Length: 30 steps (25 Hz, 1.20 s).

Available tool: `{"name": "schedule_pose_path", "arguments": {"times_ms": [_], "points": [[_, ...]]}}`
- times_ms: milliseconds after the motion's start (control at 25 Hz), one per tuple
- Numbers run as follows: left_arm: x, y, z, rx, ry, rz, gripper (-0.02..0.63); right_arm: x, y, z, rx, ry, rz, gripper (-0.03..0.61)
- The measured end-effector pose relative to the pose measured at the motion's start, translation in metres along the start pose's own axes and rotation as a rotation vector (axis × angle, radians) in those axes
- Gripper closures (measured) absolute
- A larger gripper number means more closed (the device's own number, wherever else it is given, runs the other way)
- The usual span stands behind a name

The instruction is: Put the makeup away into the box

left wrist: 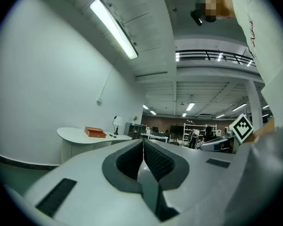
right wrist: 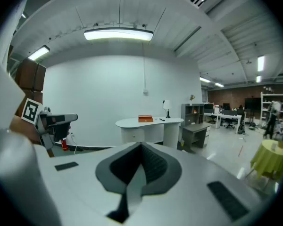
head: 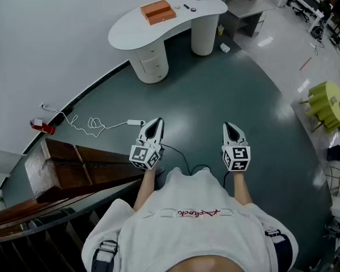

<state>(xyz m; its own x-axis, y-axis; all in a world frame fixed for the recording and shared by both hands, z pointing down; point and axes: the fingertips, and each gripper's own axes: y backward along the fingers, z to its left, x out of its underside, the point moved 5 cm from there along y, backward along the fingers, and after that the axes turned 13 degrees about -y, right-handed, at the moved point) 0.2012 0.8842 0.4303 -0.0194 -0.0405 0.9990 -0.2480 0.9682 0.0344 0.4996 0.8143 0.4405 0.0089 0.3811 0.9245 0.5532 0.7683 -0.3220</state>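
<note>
Person standing well back from a curved white desk [head: 175, 26], left gripper [head: 156, 123] and right gripper [head: 230, 128] both pressed closed on nothing, orange box [head: 158, 11] on the desk, small dark makeup pieces [head: 189, 7] beside it on the desktop

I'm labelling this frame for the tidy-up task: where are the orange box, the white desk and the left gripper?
orange box [head: 158, 12], head view, middle of its top face.
white desk [head: 127, 34], head view, bare top at its left end.
left gripper [head: 156, 123], head view, between its shut fingertips.
</note>
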Motion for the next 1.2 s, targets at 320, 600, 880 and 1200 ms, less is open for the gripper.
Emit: {"name": "schedule_pose_path", "arguments": {"times_ms": [320,600,880,1200], "points": [[-0.002,-0.001,0.028,0.022,-0.002,-0.018,0.601,-0.001,-0.019,0.024,0.004,-0.017,-0.012,0.558],[0.003,0.002,0.049,0.044,0.006,-0.025,0.601,0.003,-0.033,0.049,0.013,-0.003,-0.008,0.558],[0.011,0.008,0.067,0.063,0.016,-0.018,0.601,0.016,-0.040,0.073,0.014,-0.005,0.011,0.558],[0.017,0.006,0.066,0.081,0.022,-0.003,0.601,0.026,-0.041,0.076,0.016,-0.013,0.027,0.558]]}}
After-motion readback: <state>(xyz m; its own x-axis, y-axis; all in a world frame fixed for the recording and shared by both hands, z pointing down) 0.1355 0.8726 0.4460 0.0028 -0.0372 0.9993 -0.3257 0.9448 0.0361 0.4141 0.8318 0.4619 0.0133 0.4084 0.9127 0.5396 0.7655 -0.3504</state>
